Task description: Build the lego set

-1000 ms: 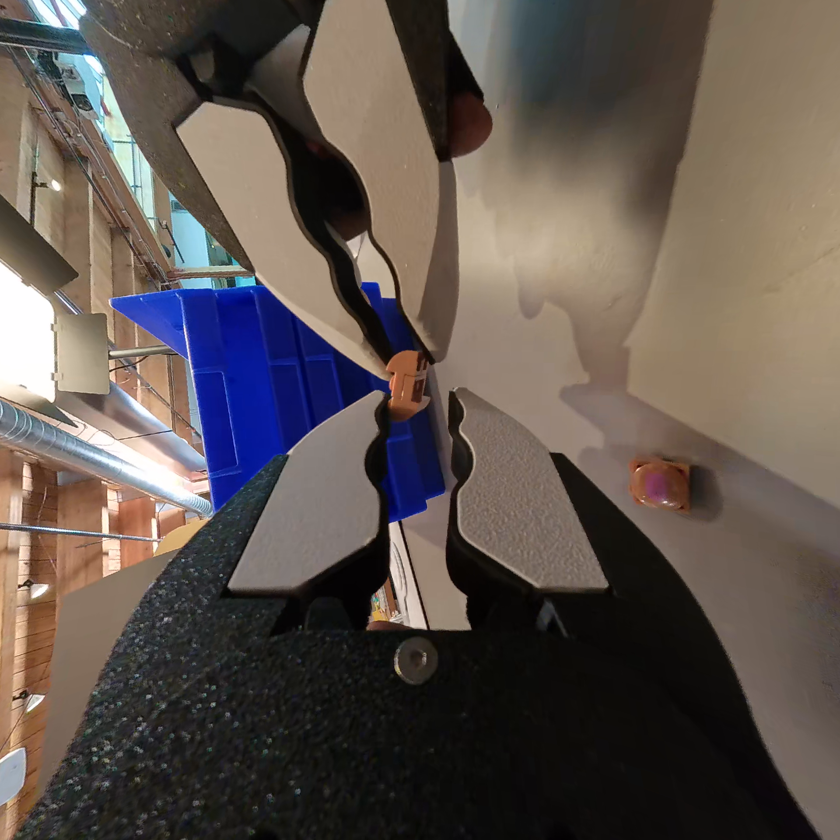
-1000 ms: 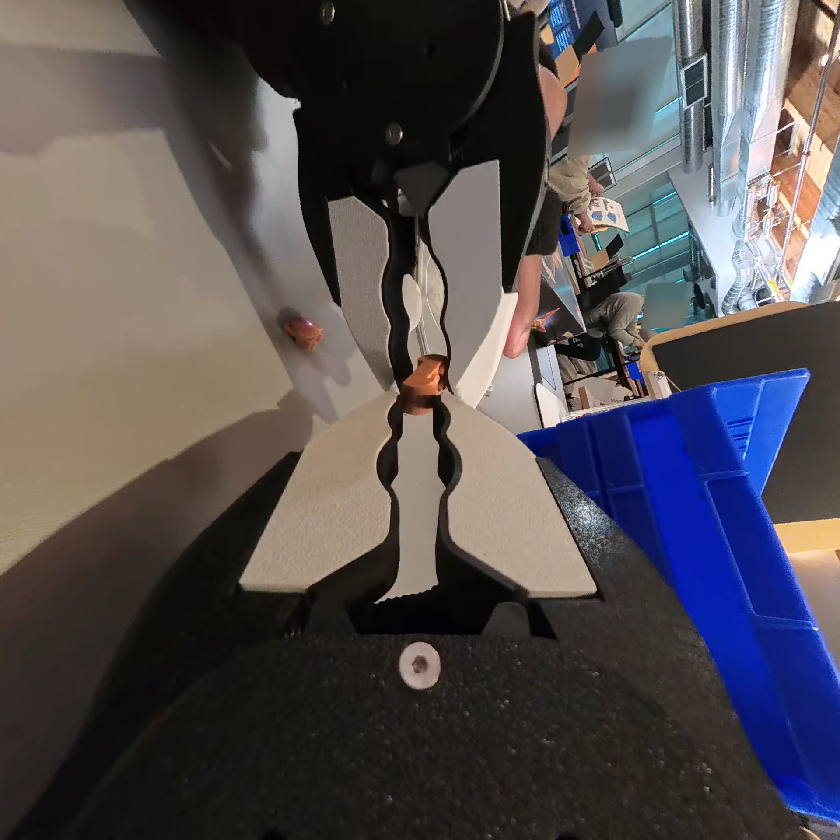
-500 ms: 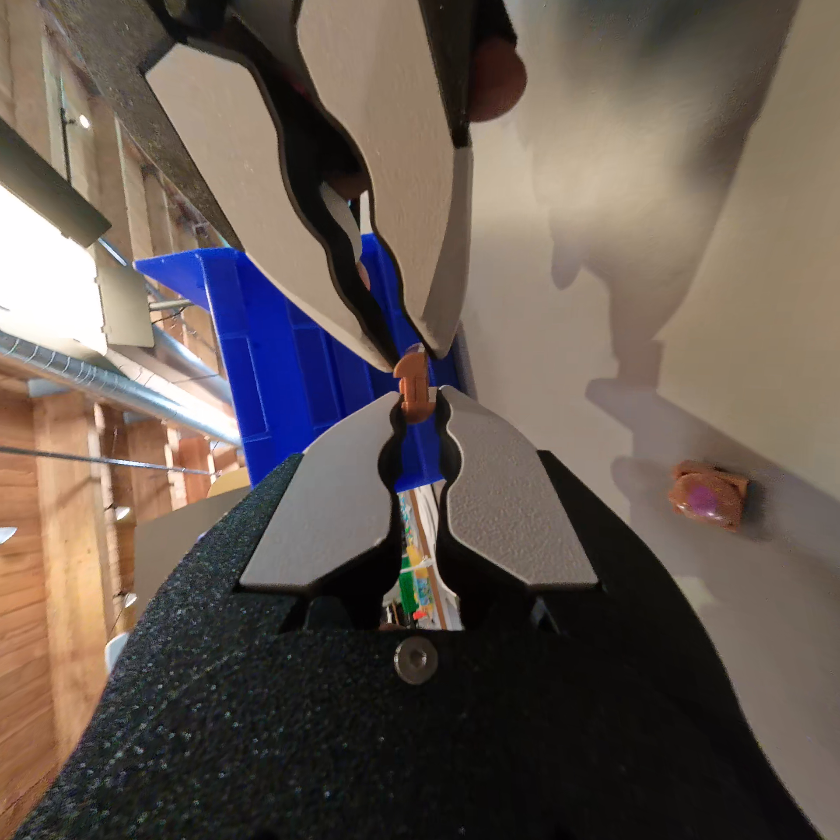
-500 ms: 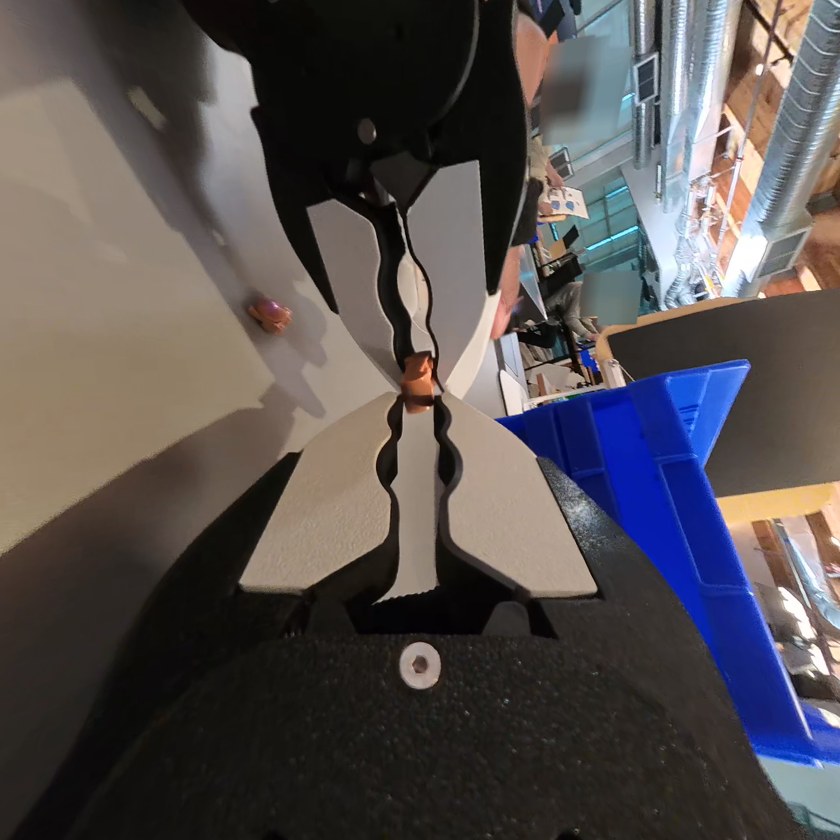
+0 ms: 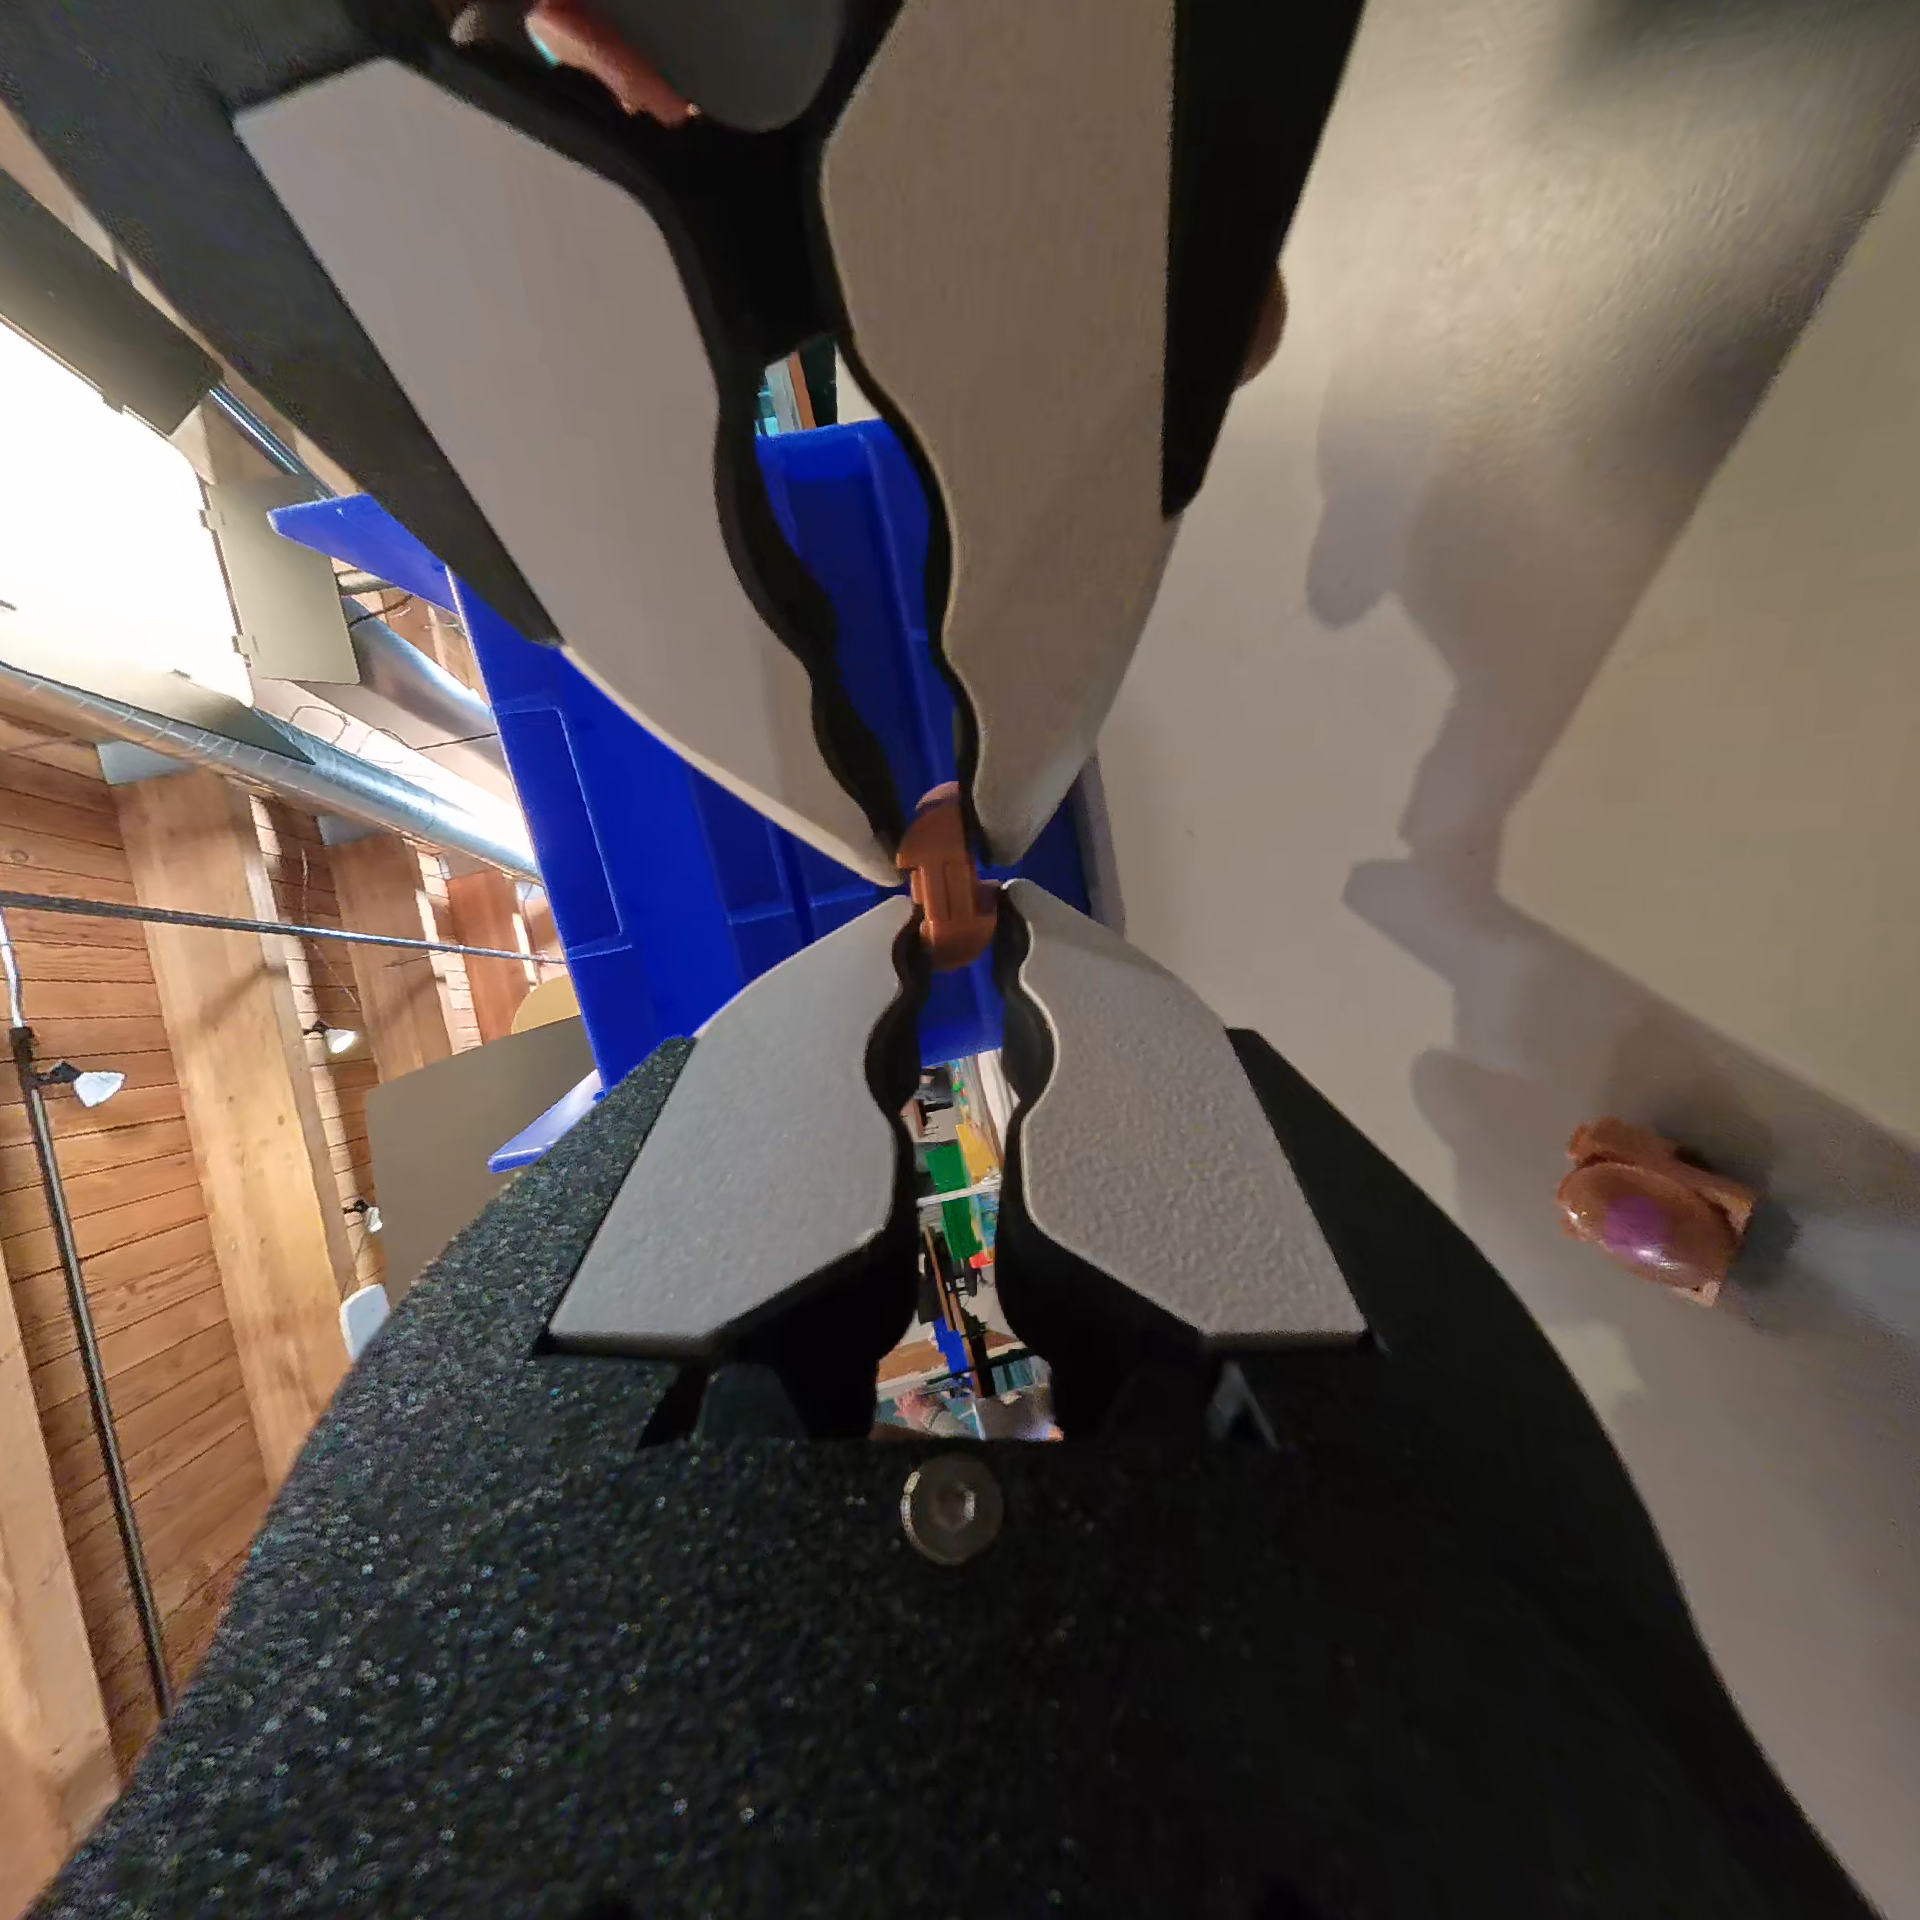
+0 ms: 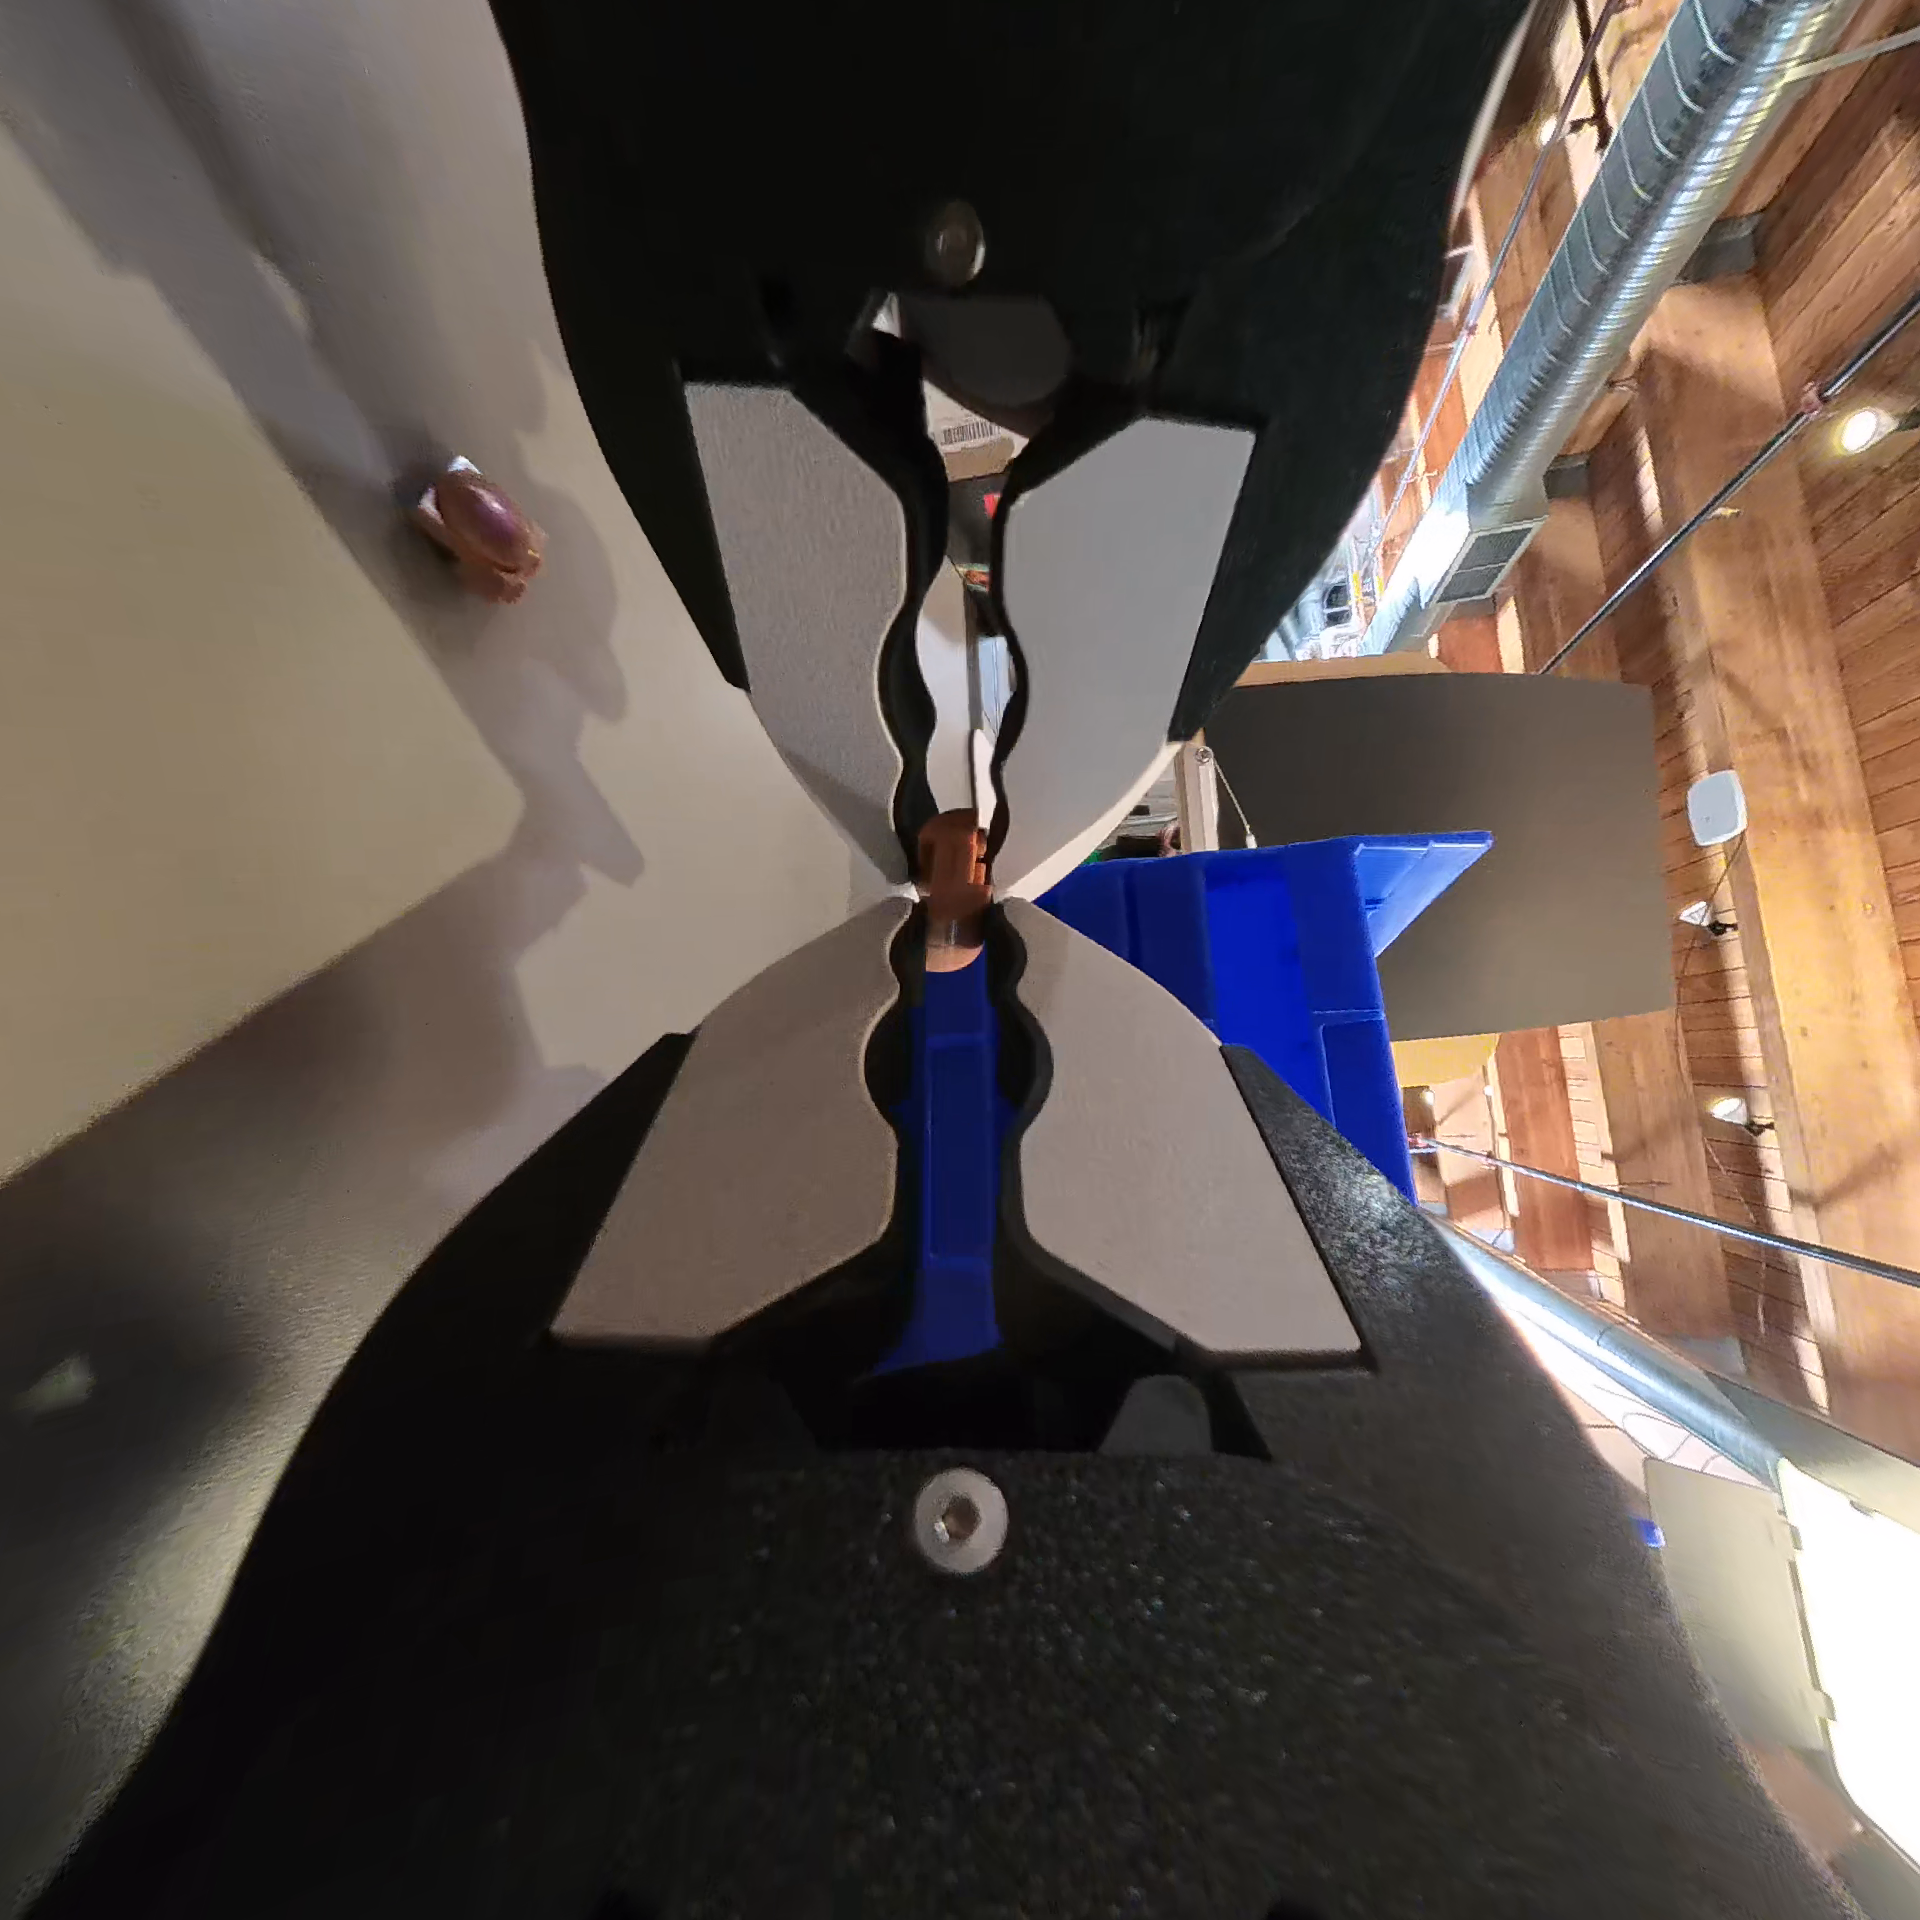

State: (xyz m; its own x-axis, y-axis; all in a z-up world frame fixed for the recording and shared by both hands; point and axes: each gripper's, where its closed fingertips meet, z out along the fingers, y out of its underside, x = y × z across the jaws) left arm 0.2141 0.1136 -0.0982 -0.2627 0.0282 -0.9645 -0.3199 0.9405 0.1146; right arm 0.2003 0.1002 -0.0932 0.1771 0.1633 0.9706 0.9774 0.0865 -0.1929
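between the four fingertips, at the centre of both wrist views, sits a small orange lego piece (image 5: pixel 943 902), perhaps two bits being pressed together; i cannot tell whether they are joined. the left gripper (image 5: pixel 951 914) is clenched on its near end, and the right gripper (image 6: pixel 954 920) pinches the other end, tip to tip with the left. judging from this, the build is early: one join is in hand, and a second brown piece with a purple dome (image 5: pixel 1652 1221) lies untouched on the pale table (image 5: pixel 1558 727), at four o'clock in the left view. a blue bin (image 6: pixel 1278 935) stands behind, at three o'clock in the right view. count: two grippers, one held piece, one loose piece, one bin.
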